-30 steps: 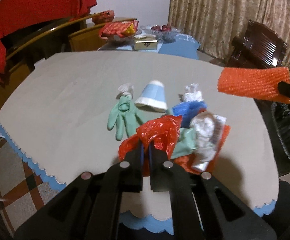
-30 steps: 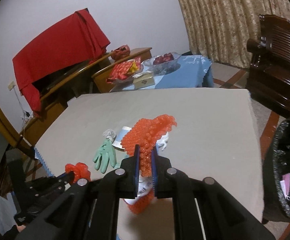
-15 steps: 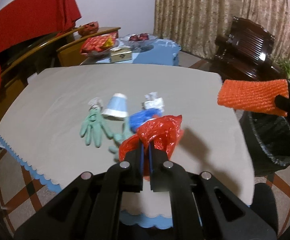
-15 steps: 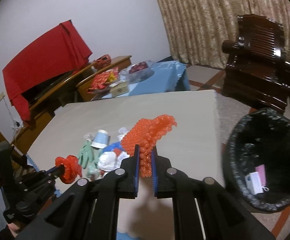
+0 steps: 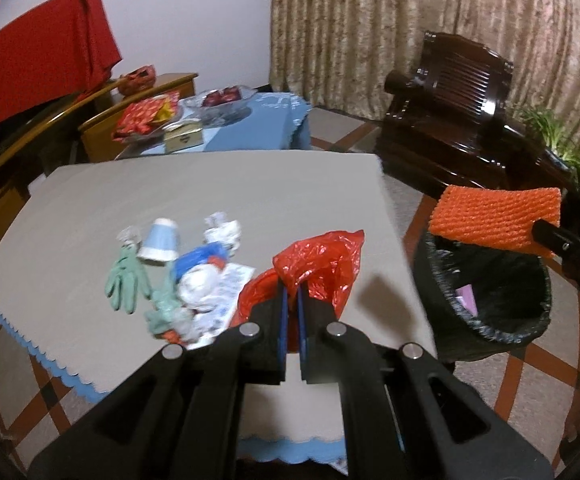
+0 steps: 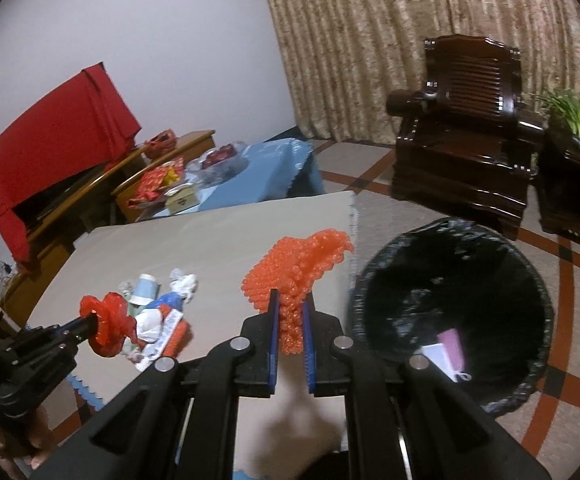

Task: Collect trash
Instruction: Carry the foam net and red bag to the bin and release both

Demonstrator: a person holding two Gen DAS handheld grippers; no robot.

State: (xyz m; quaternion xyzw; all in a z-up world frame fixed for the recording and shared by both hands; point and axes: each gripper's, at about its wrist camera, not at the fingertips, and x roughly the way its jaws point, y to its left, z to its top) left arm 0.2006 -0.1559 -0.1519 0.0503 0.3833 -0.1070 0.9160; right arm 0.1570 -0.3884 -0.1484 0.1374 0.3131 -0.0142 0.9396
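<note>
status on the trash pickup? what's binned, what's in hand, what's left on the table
Binned: a few scraps of paper lie in the black-lined bin. In hand: the left gripper is shut on a red plastic bag, the right gripper on orange foam netting, neither dropped yet. Left on the table: green glove, paper cup, crumpled wrappers.

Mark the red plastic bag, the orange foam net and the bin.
red plastic bag (image 5: 322,266), left wrist view, crumpled upper part.
orange foam net (image 6: 298,264), right wrist view, middle.
bin (image 6: 442,280), right wrist view, inner liner wall.
</note>
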